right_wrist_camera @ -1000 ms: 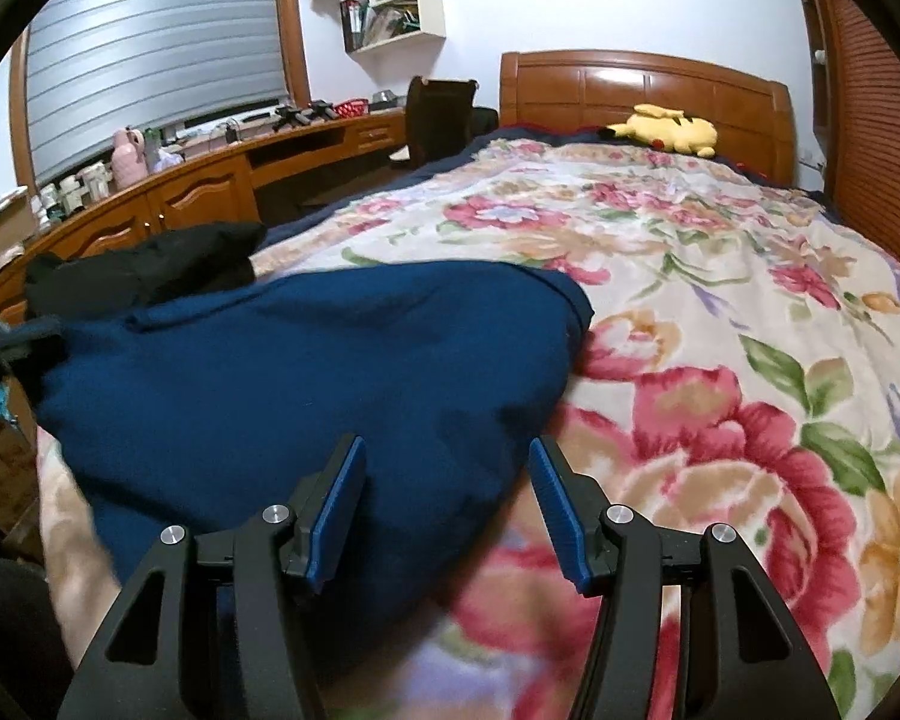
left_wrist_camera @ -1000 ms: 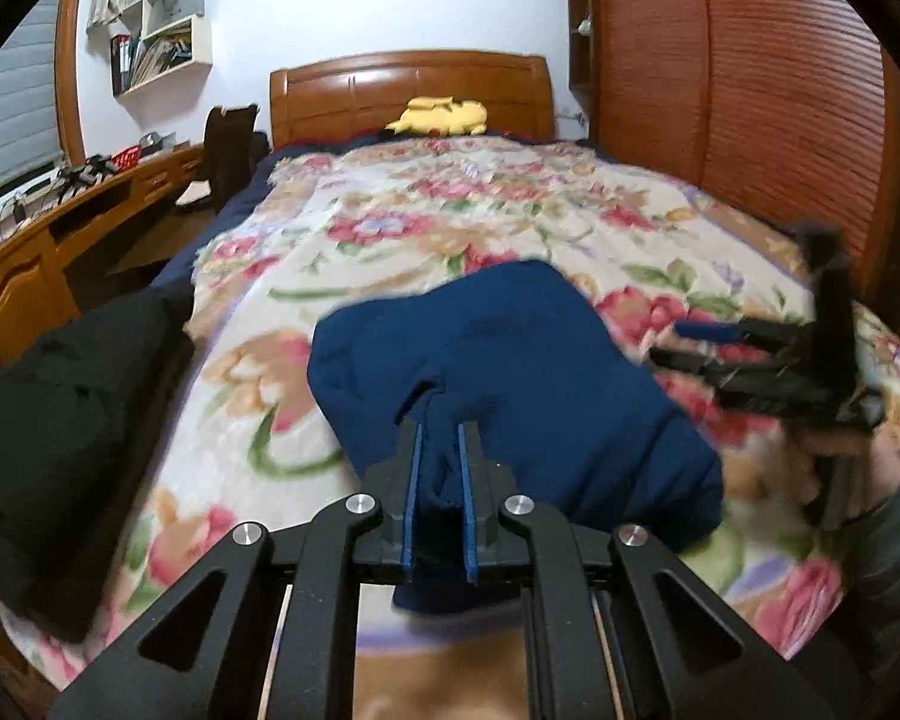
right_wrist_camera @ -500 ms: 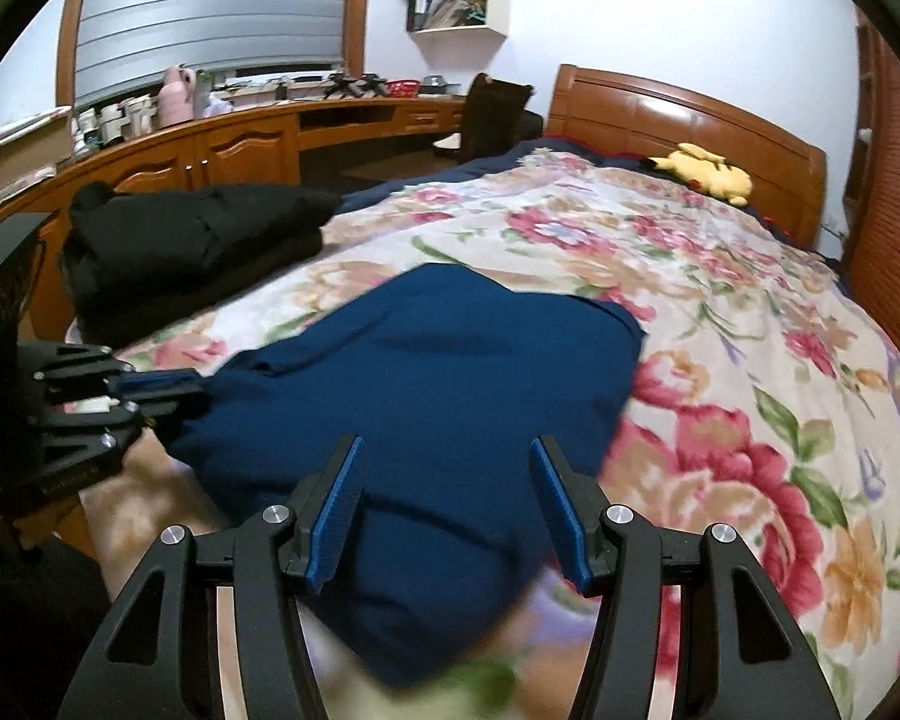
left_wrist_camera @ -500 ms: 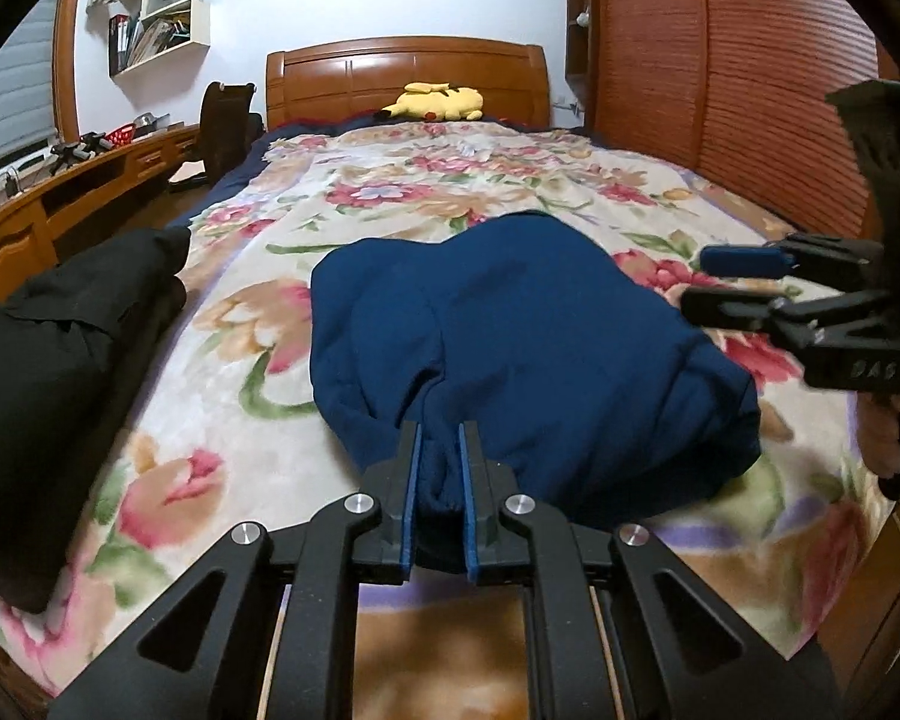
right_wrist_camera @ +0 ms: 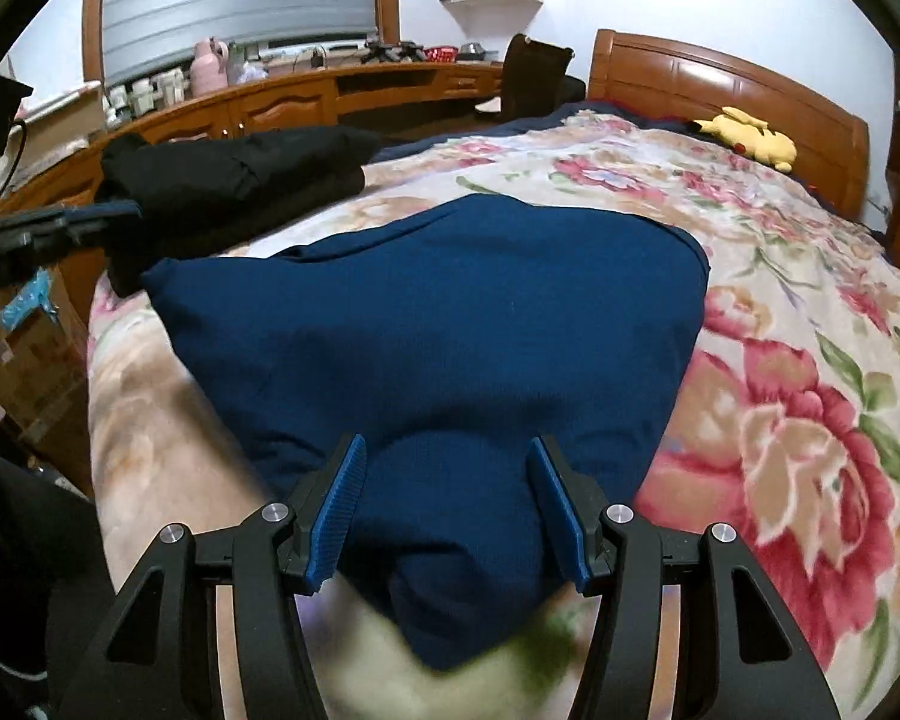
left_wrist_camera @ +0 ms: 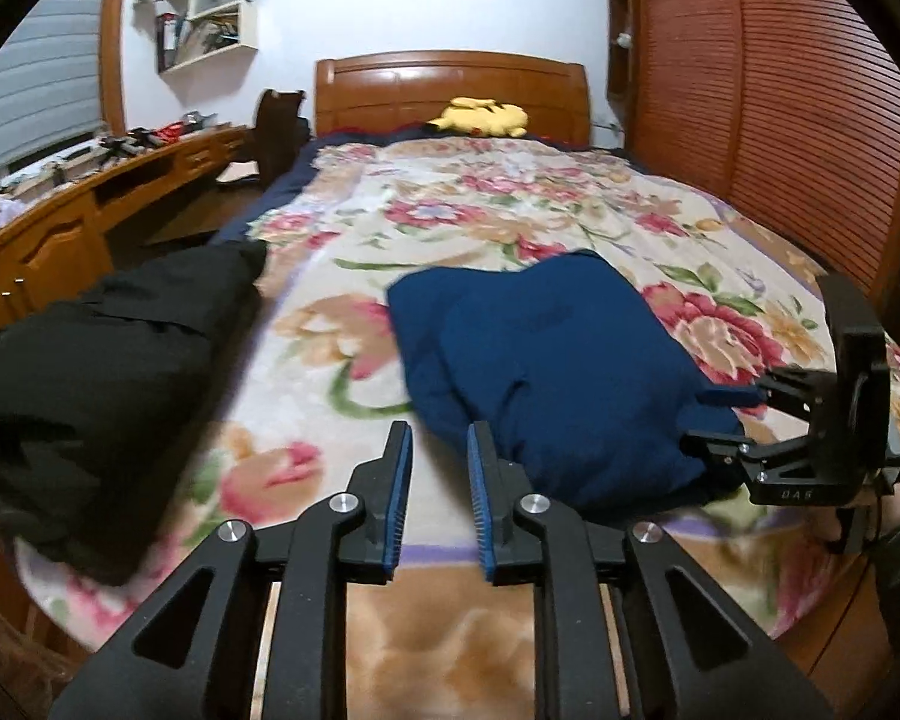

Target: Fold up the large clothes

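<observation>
Left hand-held gripper (left_wrist_camera: 439, 483) had just let go: half a second before, its blue pads were pinched together on the near edge of the navy garment (left_wrist_camera: 546, 372), and now its jaws were opening with nothing between them, only the floral blanket (left_wrist_camera: 510, 210) showing through the gap. It had also slid off to the garment's left, so the cloth's near-left corner lay just beside its right finger instead of inside the grip.

The right hand-held gripper (right_wrist_camera: 450, 510) stood with its jaws spread wide, as it had a second earlier, and a bulge of navy cloth sat between the pads at the near edge. Whether the pads actually pressed the fabric could not be told for sure; they looked apart from it. In the left wrist view that gripper (left_wrist_camera: 720, 420) reached in at the garment's right edge.

The navy garment lay on the bed near its foot, folded into a compact, rounded packet, with a black garment (left_wrist_camera: 90, 360) piled well to its left by the bed's edge.

Releasing the near edge suggested that this fold had been laid down and was judged finished on the left side. What probably remained was for the right side to settle or smooth its corner, then withdraw.
</observation>
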A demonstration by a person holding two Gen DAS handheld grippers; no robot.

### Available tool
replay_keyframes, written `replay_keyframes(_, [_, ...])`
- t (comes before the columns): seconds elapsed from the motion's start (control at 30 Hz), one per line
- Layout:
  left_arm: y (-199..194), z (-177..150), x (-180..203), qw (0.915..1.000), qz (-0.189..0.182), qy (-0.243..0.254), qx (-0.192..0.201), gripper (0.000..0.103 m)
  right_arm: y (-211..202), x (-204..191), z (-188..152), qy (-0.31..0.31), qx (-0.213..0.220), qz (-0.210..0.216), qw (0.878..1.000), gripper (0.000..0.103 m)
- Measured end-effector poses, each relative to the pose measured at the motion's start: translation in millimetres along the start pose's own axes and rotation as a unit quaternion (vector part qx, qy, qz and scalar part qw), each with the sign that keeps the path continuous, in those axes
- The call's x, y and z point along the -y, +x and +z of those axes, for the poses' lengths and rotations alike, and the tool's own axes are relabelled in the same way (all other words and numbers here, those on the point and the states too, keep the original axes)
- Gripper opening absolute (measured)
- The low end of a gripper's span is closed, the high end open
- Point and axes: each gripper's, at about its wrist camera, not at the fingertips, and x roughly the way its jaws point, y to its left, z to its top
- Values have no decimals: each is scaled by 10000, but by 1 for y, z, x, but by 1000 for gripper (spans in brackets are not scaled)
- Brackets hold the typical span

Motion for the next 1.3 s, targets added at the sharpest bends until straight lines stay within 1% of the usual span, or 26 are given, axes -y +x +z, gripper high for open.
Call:
replay_keyframes(0.03, [-4, -1, -4, 10000, 31, -21, 20, 38, -1, 1, -2, 12, 30, 3, 10000, 58])
replay_keyframes(0.07, [-10, -2, -6, 10000, 41, -50, 57, 43, -1, 0, -2, 16, 58, 1, 10000, 58])
replay_keyframes(0.17, [-19, -6, -12, 9998, 76, -143, 103, 54, -2, -1, -4, 12, 107, -5, 9999, 58])
replay_keyframes(0.23, [-22, -10, -15, 9997, 99, -192, 92, 75, -3, -3, -9, 13, 127, 9, 9999, 58])
replay_keyframes(0.27, [-22, -12, -15, 9997, 105, -207, 112, 78, -2, -3, -9, 8, 135, 5, 9999, 58])
replay_keyframes(0.3, [-23, -15, -15, 9996, 125, -213, 125, 79, -5, -6, -14, 1, 154, -3, 9999, 58])
replay_keyframes(0.37, [-25, -18, -14, 9996, 119, -212, 120, 79, -9, -9, -19, -16, 180, -35, 9998, 58])
replay_keyframes(0.63, [-29, -32, -15, 9996, 83, -186, 173, 80, -12, -13, -20, -2, 170, -92, 9998, 58])
replay_keyframes(0.73, [-22, -40, -13, 9998, 11, -177, 95, 80, -16, -12, -18, 34, 183, -107, 9998, 58])
replay_keyframes(0.83, [-13, -47, -10, 9999, 2, -142, 45, 80, -24, -5, -16, 222, 221, -12, 9995, 59])
replay_keyframes(0.87, [-10, -49, -9, 9999, -23, -132, 18, 80, -27, -2, -14, 285, 217, 22, 9994, 59])
replay_keyframes(0.93, [0, -51, -4, 9999, -104, -99, -65, 80, -32, 4, -10, 339, 221, -25, 9992, 66])
replay_keyframes(1.1, [29, -42, 10, 9992, -376, 3, -140, 80, -34, 30, 9, 320, 172, -457, 9983, 73])
replay_keyframes(1.13, [35, -40, 12, 9990, -419, 14, -159, 79, -31, 35, 15, 323, 164, -501, 9981, 74])
replay_keyframes(1.17, [42, -38, 14, 9986, -486, 26, -185, 76, -25, 43, 21, 318, 139, -578, 9977, 74])
replay_keyframes(1.2, [48, -36, 16, 9982, -557, 32, -210, 67, -18, 51, 28, 312, 111, -658, 9973, 74])
replay_keyframes(1.23, [56, -35, 18, 9977, -635, 26, -245, 62, -11, 58, 34, 327, 83, -724, 9968, 75])
replay_keyframes(1.3, [69, -37, 20, 9960, -827, -66, -323, 59, 9, 77, 47, 504, 14, -780, 9957, 75])
